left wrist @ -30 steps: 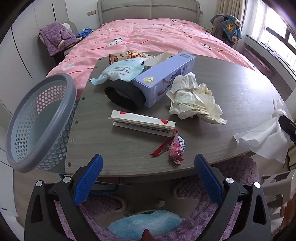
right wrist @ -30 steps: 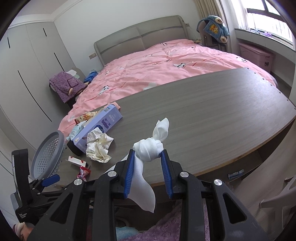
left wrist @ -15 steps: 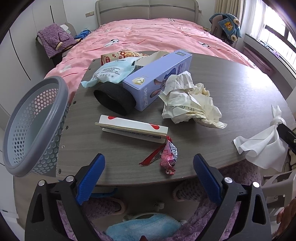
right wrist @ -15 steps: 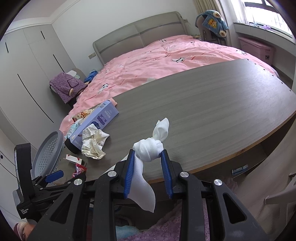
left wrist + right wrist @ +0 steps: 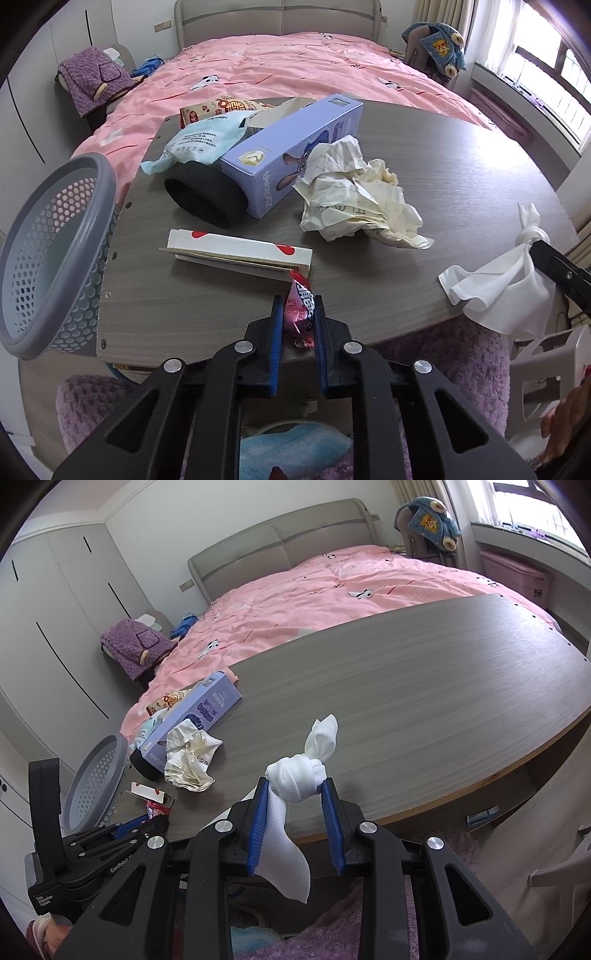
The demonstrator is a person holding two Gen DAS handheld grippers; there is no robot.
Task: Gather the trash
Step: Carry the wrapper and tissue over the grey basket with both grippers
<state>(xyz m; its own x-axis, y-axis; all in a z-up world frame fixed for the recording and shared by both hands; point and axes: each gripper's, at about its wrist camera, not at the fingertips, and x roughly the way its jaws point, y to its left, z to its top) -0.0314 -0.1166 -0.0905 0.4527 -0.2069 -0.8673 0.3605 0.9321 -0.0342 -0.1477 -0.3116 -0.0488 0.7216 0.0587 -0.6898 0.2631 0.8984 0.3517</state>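
Note:
My left gripper [image 5: 298, 312] is shut on a pink candy wrapper [image 5: 301, 314] at the near edge of the grey table [image 5: 461, 177]. A grey mesh basket [image 5: 48, 254] hangs off the table's left edge. My right gripper [image 5: 295, 786] is shut on a knotted white tissue [image 5: 295, 775] above the table's near edge; the tissue also shows in the left wrist view [image 5: 498, 288]. More trash lies on the table: crumpled paper [image 5: 354, 195], a white red-marked box [image 5: 236, 251], a purple carton [image 5: 291, 155], a black sleeve [image 5: 203, 195], a light blue packet [image 5: 199, 144] and a snack bag [image 5: 221, 109].
A bed with a pink cover [image 5: 295, 70] stands behind the table. A purple fuzzy seat [image 5: 443, 354] sits below the near edge. A chair with a blue plush [image 5: 436, 44] stands at the far right, and a purple bundle [image 5: 96, 81] at the far left.
My left gripper has moved forward to the table's near edge and shut on the pink candy wrapper. My right gripper still holds the tissue, with little shift.

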